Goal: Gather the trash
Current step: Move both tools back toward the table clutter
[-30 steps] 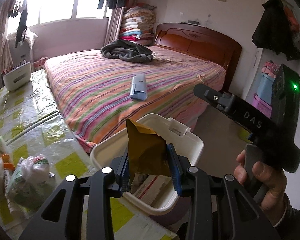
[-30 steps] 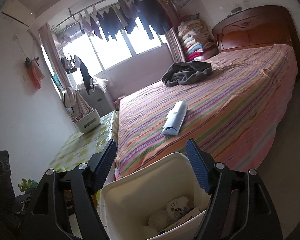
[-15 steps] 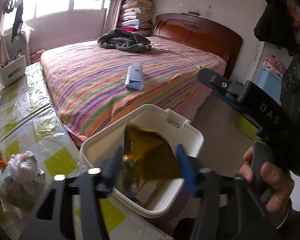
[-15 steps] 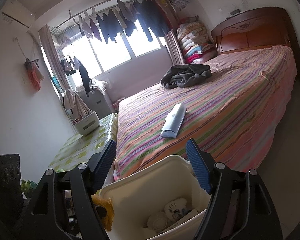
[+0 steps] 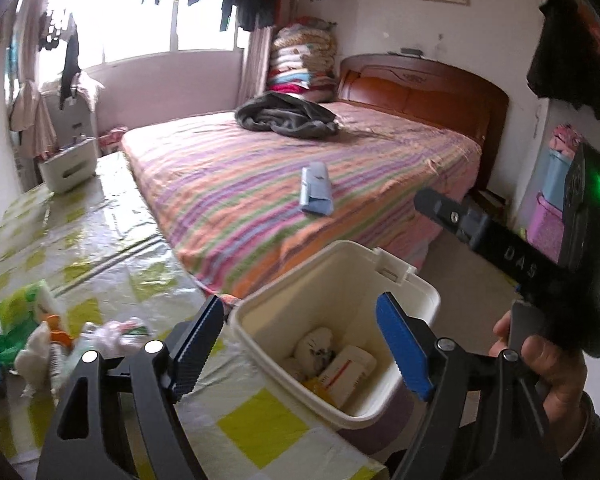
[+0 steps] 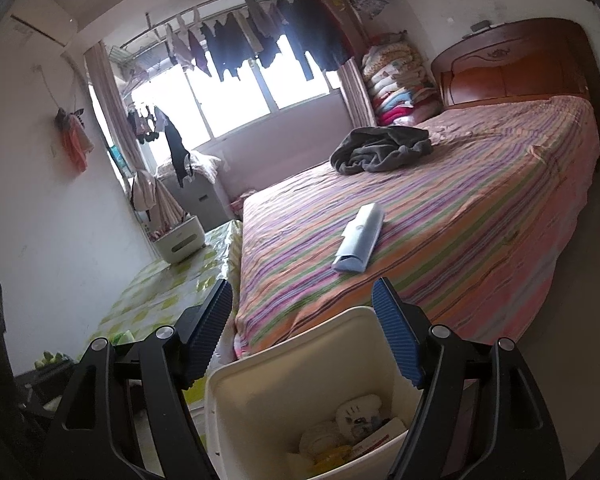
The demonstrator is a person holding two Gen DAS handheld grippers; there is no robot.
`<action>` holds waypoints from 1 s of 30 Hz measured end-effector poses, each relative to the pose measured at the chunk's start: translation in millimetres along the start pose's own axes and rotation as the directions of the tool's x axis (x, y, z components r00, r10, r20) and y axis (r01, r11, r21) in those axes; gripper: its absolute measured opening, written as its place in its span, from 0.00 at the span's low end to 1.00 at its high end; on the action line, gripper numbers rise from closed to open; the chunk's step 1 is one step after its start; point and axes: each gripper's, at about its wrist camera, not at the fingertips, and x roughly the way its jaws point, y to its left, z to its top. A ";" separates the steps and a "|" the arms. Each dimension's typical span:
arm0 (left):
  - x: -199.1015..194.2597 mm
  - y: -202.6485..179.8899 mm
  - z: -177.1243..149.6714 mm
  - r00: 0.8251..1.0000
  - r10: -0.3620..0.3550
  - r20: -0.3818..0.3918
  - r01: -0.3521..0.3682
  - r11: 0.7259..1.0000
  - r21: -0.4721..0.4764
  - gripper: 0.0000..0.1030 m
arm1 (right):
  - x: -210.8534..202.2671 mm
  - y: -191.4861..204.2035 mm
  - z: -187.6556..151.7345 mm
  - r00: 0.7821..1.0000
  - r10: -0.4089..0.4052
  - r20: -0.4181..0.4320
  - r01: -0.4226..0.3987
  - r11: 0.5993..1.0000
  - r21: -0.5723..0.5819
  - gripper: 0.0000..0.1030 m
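A white trash bin [image 5: 384, 268] stands at the near edge of a table with a yellow-checked cover [image 5: 112, 248]. Inside lie crumpled white paper [image 5: 315, 347], a red-striped box [image 5: 350, 366] and a yellowish wrapper [image 5: 320, 390]. My left gripper [image 5: 300, 344] hangs just above the bin's near side, its jaws opening with nothing between them. My right gripper [image 6: 304, 320] is open and empty over the bin [image 6: 260, 364], held by a hand [image 5: 540, 364]. A heap of bags and wrappers [image 5: 40, 332] lies on the table to the left.
A bed with a striped sheet [image 5: 240, 184] runs along the table's far side, with a pale blue folded item [image 5: 316, 192] and a grey cloth [image 5: 288, 116] on it. A white basket [image 5: 68, 168] stands at the table's far end. Bare floor [image 5: 452, 264] lies right of the bin.
The left jaws have spread and the brown-yellow wrapper they held has dropped into the bin. The left gripper has drawn back and up a little. The right gripper has stayed put.
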 end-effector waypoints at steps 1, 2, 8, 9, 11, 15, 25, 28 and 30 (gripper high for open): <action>-2.2 2.9 0.1 1.000 0.005 0.005 -0.005 1.000 -0.003 0.74 | 2.0 3.2 -0.7 1.000 0.004 -0.006 -0.004 1.000 -0.006 0.70; -4.9 6.4 0.7 1.000 0.015 0.009 -0.015 1.000 -0.006 0.74 | 3.5 6.7 -1.9 1.000 0.009 -0.011 -0.009 1.000 -0.010 0.70; -20.5 32.9 -2.1 0.998 0.064 0.025 -0.063 0.997 -0.038 0.74 | 14.9 34.6 -9.3 0.997 0.054 -0.045 -0.056 0.997 -0.043 0.71; -21.9 36.3 -3.3 0.997 0.071 0.025 -0.070 0.997 -0.043 0.74 | 17.5 40.7 -11.0 0.996 0.064 -0.054 -0.067 0.996 -0.051 0.71; -26.0 47.8 -5.9 0.995 0.094 0.021 -0.093 0.994 -0.057 0.74 | 23.2 53.3 -15.1 0.994 0.080 -0.074 -0.085 0.994 -0.068 0.71; -34.9 72.8 -12.4 0.991 0.132 0.014 -0.130 0.987 -0.098 0.74 | 33.7 79.5 -23.7 0.986 0.123 -0.113 -0.134 0.987 -0.091 0.71; -57.8 132.2 -31.3 0.976 0.215 -0.012 -0.213 0.958 -0.192 0.74 | 61.4 142.4 -55.3 0.935 0.238 -0.263 -0.284 0.947 -0.154 0.73; -66.5 150.6 -38.0 0.969 0.247 -0.018 -0.245 0.944 -0.221 0.74 | 68.5 161.4 -65.6 0.910 0.268 -0.317 -0.332 0.928 -0.168 0.73; -72.2 163.3 -42.2 0.964 0.265 -0.022 -0.262 0.934 -0.244 0.74 | 73.3 174.8 -73.2 0.897 0.273 -0.348 -0.352 0.918 -0.185 0.73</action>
